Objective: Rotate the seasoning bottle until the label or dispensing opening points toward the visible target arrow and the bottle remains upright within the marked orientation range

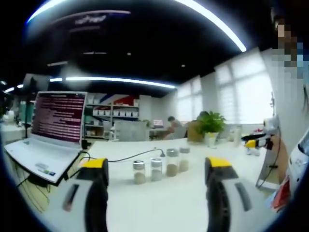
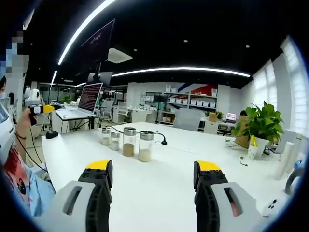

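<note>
1. Far left in the left gripper view: an open laptop (image 1: pixel 50 135) on a stand, screen lit with text, cable (image 1: pixel 128 157) trailing right across the white table (image 1: pixel 159 208).
2. Bottom of that view: left gripper (image 1: pixel 157 176) spread wide, yellow-tipped jaws apart, nothing between them, hovering above the table.
3. Beyond the gap between those jaws: four seasoning bottles (image 1: pixel 161 169) in a slanted row, all upright, well apart from the jaws; light powder in the lower part of each, metal caps on top. Labels, openings and any arrow mark too small to tell.
4. Further right: a potted plant (image 1: pixel 210 126) near the windows, and another yellow-tipped gripper (image 1: pixel 258 140) at the right edge.
5. Right gripper view, left edge: a hand (image 2: pixel 21 126) gripping a yellow-tipped tool, laptop (image 2: pixel 87 101) behind.
6. Centre: the same four seasoning bottles (image 2: pixel 126 141), upright, in a row running back to the left.
7. Bottom: right gripper (image 2: pixel 152 171) spread wide, empty, short of the bottles.
8. Right: potted plant (image 2: pixel 258 126).
</note>
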Available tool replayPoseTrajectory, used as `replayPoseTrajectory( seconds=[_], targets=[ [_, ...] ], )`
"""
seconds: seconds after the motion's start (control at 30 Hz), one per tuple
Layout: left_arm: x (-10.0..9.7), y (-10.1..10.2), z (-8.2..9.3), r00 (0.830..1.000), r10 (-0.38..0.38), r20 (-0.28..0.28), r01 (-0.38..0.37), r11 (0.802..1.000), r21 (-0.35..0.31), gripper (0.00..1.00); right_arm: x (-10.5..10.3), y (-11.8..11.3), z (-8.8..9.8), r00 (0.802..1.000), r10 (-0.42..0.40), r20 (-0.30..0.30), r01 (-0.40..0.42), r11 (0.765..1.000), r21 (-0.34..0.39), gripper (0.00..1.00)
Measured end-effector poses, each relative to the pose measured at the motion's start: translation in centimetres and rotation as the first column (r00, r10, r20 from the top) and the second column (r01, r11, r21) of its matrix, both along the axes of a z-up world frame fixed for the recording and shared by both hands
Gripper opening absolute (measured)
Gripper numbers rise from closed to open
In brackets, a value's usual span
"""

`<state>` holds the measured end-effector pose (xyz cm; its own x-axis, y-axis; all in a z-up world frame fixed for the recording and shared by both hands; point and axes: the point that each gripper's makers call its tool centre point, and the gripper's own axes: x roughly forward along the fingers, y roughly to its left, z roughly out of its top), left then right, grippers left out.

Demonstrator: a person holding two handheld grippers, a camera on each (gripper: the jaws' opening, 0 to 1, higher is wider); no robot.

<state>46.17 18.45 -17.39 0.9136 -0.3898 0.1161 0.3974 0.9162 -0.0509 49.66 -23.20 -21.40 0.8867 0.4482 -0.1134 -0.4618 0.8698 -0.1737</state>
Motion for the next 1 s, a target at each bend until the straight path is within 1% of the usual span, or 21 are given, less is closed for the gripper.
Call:
replayPoseTrajectory(
  seconds=[0.1, 0.23, 0.3, 0.33, 0.37, 0.4, 0.43, 0.5, 0.6, 0.7, 0.73, 0.77, 0.83, 0.87, 0.9, 0.93, 0.97, 1.0],
  targets=[
    [-0.2, -0.2, 0.1, 1.0, -0.021, 0.003, 0.021, 1.0, -0.006, 0.84, 0.1, -0.2, 0.2, 1.0, -0.015, 0.009, 0.015, 1.0, -0.002, 0.68],
    [0.1, -0.1, 0.0, 1.0, -0.001, 0.004, 0.001, 1.0, 0.018, 0.83, 0.1, 0.2, 0.0, 1.0, 0.002, -0.006, -0.002, 1.0, 0.004, 0.67],
    [0.2, 0.0, -0.3, 1.0, -0.003, -0.008, 0.003, 1.0, 0.025, 0.83, 0.2, 0.4, -0.1, 1.0, 0.007, -0.006, -0.007, 1.0, 0.012, 0.65],
    [0.2, 0.0, -0.5, 1.0, -0.004, -0.018, 0.005, 1.0, 0.031, 0.83, 0.2, 0.5, -0.1, 1.0, 0.015, -0.002, -0.015, 1.0, 0.01, 0.64],
    [0.2, 0.0, -0.8, 1.0, -0.001, -0.029, 0.003, 0.999, 0.051, 0.82, 0.1, 0.9, -0.2, 0.999, 0.039, 0.002, -0.039, 0.999, -0.019, 0.63],
    [0.3, 0.0, -1.0, 0.999, 0.009, -0.037, -0.006, 0.997, 0.079, 0.82, -0.1, 1.1, -0.3, 0.999, 0.044, -0.002, -0.044, 0.999, -0.024, 0.63],
    [0.2, -0.2, -1.0, 0.999, 0.009, -0.034, -0.006, 0.996, 0.091, 0.82, -0.2, 1.1, -0.2, 0.999, 0.045, 0.0, -0.045, 0.999, -0.024, 0.63],
    [0.2, -0.4, -1.0, 0.999, -0.002, -0.032, 0.005, 0.996, 0.092, 0.82, -0.3, 1.1, 0.0, 0.999, 0.045, 0.009, -0.045, 0.999, -0.019, 0.63],
    [0.1, -1.1, -1.1, 0.998, -0.048, -0.04, 0.051, 0.997, 0.062, 0.8, -0.3, 1.1, 0.2, 0.999, 0.042, 0.017, -0.042, 0.999, -0.018, 0.62],
    [0.1, -1.4, -1.1, 0.997, -0.061, -0.041, 0.063, 0.996, 0.057, 0.79, -0.2, 1.1, -0.4, 1.0, 0.029, -0.012, -0.029, 0.999, -0.03, 0.6],
    [0.1, -1.5, -1.1, 0.997, -0.063, -0.035, 0.065, 0.996, 0.06, 0.79, -0.4, 1.2, -0.4, 1.0, 0.025, -0.011, -0.025, 0.999, -0.04, 0.58],
    [0.1, -1.7, -0.9, 0.997, -0.074, -0.019, 0.075, 0.995, 0.064, 0.8, -0.5, 1.2, -0.2, 1.0, 0.026, 0.008, -0.025, 0.998, -0.058, 0.58],
    [0.2, -2.2, -0.6, 0.994, -0.109, -0.003, 0.109, 0.994, 0.008, 0.8, -0.5, 1.5, 0.5, 0.998, 0.043, 0.052, -0.038, 0.995, -0.093, 0.57],
    [0.2, -2.4, -0.5, 0.992, -0.128, 0.008, 0.128, 0.992, -0.011, 0.79, -0.4, 1.6, 0.6, 0.997, 0.045, 0.059, -0.04, 0.996, -0.084, 0.57],
    [0.3, -2.5, -0.5, 0.99, -0.143, 0.012, 0.143, 0.989, -0.022, 0.78, -0.2, 1.6, 0.4, 0.997, 0.047, 0.058, -0.043, 0.996, -0.073, 0.56],
    [0.3, -2.6, -0.6, 0.988, -0.151, 0.011, 0.152, 0.988, -0.024, 0.75, -0.1, 1.8, 0.1, 0.998, 0.052, 0.042, -0.049, 0.997, -0.056, 0.55],
    [0.4, -2.8, -0.6, 0.987, -0.159, 0.012, 0.159, 0.987, -0.023, 0.74, 0.0, 2.1, -0.4, 0.998, 0.061, 0.013, -0.061, 0.997, -0.044, 0.54],
    [0.3, -3.0, -0.6, 0.986, -0.165, 0.016, 0.165, 0.986, -0.014, 0.73, 0.0, 2.2, -0.7, 0.998, 0.067, -0.001, -0.067, 0.997, -0.042, 0.54]
  ],
)
